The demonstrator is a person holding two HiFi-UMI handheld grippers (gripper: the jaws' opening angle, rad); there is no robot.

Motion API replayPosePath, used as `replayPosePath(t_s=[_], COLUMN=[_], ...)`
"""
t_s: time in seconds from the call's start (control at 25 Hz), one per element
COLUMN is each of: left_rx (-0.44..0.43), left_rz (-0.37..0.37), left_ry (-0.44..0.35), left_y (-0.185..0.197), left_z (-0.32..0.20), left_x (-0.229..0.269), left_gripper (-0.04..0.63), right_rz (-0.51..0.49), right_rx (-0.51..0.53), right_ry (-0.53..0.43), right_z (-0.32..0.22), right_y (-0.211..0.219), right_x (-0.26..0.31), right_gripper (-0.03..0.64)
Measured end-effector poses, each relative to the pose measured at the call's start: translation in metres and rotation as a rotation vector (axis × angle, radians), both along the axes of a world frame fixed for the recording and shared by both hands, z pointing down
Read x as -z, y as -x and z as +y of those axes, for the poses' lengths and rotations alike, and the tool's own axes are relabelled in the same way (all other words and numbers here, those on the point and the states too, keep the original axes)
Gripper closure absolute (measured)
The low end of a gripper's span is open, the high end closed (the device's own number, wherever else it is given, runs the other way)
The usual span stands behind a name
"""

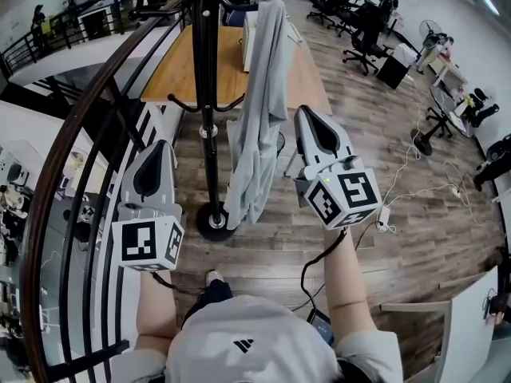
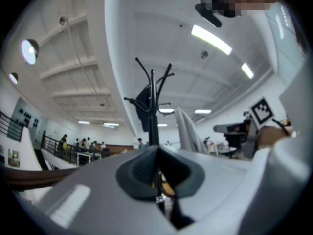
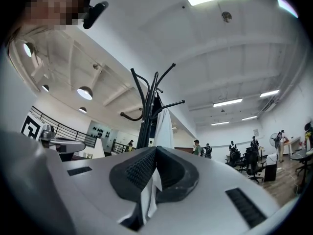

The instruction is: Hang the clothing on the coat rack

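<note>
And here's the picture: the long pale-grey fabric garment [image 1: 259, 118] is up on the tall black metal coat rack [image 1: 206, 70], draped from a hook at the top and falling down the right side of the pole, its hem ending just above the round base. It hangs free, nothing pinching it, so the hook is bearing its weight. The left gripper [image 1: 160, 146] is low on the left of the pole, well apart from the cloth, jaws pressed together on nothing; its own view shows only the rack past the meeting tips. The right gripper [image 1: 305, 116] sits just beside the garment's right edge, jaws also brought together at the tips. A pale strip shows in the slit beneath them (my read: that's the hanging cloth seen beyond, not a pinch of it). Both tools point up at the rack, as if checking the drape. A small dark item [image 2: 143, 106] hangs off another hook; what it is, I cannot tell. I'd call the hanging done, with perhaps a straightening tug left if the fabric sits unevenly.
</note>
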State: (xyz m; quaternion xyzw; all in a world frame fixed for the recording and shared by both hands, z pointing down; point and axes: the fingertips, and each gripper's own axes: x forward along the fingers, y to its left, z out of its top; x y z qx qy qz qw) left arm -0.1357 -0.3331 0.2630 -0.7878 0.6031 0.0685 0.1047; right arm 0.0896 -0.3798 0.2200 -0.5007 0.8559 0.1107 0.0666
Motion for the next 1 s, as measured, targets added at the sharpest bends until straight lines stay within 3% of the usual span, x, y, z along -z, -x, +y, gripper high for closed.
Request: replayPosePath(t_s=[1.0], left_rx=[0.032], left_rz=[-0.032], left_ry=[0.041], left_y=[-0.043], left_z=[0.073], left_x=[-0.021], left_gripper=[0.588], right_rz=[-0.011], right_rx=[-0.028], right_ry=[0.112], right_z=[0.072], right_y=[-0.047], right_x=[-0.073], right_gripper=[0.615])
